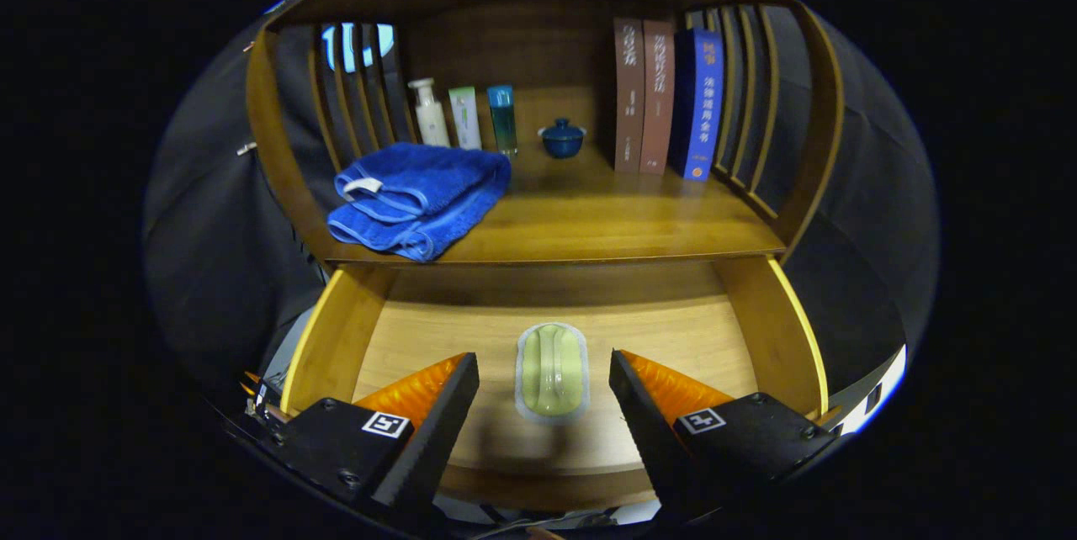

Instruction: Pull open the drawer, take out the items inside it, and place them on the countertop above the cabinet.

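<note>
Gripper view: fingers [543,376] spread apart (touching nothing) flank a green brush [552,371] lying in the open drawer [336,338]

Pale green brush [551,372], blue towel [418,198], blue lidded bowl [562,138].

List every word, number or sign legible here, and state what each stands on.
Nothing can be quoted with certainty.
On the tall blue book: pale spine characters, too blurred to read.
On the two brown books: spine characters, too blurred.
On the white pump bottle, white tube and teal bottle: print too small.
On the open gripper, whose fingers flank the pale green oval item in the wooden drawer: square coded markers, no words.
</note>
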Motion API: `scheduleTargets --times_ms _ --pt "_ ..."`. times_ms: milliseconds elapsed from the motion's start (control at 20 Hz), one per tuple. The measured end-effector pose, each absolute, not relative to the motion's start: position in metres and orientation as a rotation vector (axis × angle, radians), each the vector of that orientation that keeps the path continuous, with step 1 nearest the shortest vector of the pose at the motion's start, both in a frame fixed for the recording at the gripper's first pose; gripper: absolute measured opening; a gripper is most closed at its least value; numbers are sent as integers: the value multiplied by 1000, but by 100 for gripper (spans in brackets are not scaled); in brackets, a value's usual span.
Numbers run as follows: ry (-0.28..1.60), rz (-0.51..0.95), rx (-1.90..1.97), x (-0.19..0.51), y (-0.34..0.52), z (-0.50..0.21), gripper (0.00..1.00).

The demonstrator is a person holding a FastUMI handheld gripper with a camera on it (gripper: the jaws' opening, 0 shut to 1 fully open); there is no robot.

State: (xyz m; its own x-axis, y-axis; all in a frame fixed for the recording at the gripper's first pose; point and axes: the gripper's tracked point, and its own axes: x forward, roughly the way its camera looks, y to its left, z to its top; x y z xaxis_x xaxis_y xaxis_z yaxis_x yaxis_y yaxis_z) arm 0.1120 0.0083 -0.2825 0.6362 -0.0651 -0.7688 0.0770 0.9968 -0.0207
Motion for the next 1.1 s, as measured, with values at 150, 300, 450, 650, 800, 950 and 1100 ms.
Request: scheduleTargets --times_ms 150,300,450,650,800,950,1100 --pt "1020 -89 17 129 3 -318 100" --pt "1129 -96 16 129 -1 -342 100" --pt "1189 -100 -9 136 -5 -359 98" --pt "1262 -98 0 139 -7 -378 77" --pt "1278 -97 -4 138 -9 -386 51" --pt "1282 -91 -38 139 -9 -385 25" --pt "1279 -81 -34 139 -6 -384 25"
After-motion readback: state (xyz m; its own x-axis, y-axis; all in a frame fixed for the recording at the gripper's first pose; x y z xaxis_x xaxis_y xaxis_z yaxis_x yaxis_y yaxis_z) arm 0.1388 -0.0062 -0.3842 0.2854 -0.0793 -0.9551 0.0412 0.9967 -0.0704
